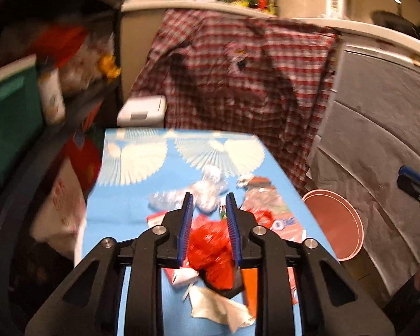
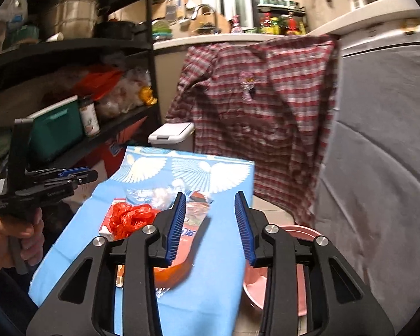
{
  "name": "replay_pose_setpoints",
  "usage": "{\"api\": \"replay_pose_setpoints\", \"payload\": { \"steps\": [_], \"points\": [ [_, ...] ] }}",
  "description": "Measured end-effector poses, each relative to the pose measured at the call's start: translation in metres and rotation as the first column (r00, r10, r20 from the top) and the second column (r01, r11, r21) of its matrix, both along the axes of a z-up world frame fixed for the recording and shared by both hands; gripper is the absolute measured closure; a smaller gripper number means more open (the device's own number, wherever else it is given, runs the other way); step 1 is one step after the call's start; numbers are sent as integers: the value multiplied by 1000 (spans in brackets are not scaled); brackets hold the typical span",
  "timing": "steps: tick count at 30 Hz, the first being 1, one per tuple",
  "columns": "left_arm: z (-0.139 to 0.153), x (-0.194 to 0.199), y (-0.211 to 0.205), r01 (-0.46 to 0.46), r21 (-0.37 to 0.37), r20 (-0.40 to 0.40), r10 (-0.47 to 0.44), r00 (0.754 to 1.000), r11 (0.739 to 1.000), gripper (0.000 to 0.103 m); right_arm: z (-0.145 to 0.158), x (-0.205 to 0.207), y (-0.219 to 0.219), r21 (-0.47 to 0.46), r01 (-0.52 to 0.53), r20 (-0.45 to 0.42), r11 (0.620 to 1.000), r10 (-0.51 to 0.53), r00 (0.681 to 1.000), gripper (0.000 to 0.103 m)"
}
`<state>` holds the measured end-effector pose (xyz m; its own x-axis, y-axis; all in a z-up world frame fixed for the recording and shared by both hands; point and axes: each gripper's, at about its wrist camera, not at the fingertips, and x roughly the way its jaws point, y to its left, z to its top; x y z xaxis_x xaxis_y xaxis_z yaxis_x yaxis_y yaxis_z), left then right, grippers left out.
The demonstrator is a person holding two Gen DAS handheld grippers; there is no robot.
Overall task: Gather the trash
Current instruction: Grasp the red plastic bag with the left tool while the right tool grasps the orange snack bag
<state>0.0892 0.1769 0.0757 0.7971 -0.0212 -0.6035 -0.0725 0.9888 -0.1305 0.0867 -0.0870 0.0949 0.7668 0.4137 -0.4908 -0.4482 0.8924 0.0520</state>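
Left wrist view: left gripper (image 1: 209,200) over blue cloth (image 1: 120,210), jaws parted, nothing clamped; red plastic bag (image 1: 210,249) below and between the fingers, contact unclear through blur. Crumpled clear plastic (image 1: 204,196) just ahead, white paper scrap (image 1: 218,305) nearer the camera, printed wrapper (image 1: 268,210) to the right. Pink bowl (image 1: 336,221) past the cloth's right edge. Right wrist view: right gripper (image 2: 210,200) jaws wide, empty, above cloth near its right edge. Red bag left of the fingers, on a red-white carton (image 2: 109,221). Plaid shirt (image 2: 260,106) hanging behind.
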Motion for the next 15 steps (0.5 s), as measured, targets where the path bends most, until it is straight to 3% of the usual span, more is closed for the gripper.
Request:
{"api": "replay_pose_setpoints", "payload": {
  "steps": [3,9,10,11,12,15],
  "points": [
    [-19,8,12,11,-82,-78,-18,997,997,81,-35,11,9,26,-28,-98,999,30,995,74],
    [-45,24,11,59,-125,-148,-78,986,990,79,-84,34,25,86,-57,-287,995,79,955,72],
    [-48,28,11,61,-142,-156,-83,984,988,72,-89,37,28,89,-59,-305,994,84,949,72],
    [-50,29,13,62,-154,-161,-87,983,986,57,-93,40,29,96,-58,-322,994,87,943,72],
    [-53,31,13,68,-168,-170,-97,981,983,52,-97,44,30,111,-55,-345,992,90,934,72],
    [-61,38,9,72,-153,-192,-102,976,986,50,-110,51,36,133,-55,-408,990,105,907,67]
  ]
}}
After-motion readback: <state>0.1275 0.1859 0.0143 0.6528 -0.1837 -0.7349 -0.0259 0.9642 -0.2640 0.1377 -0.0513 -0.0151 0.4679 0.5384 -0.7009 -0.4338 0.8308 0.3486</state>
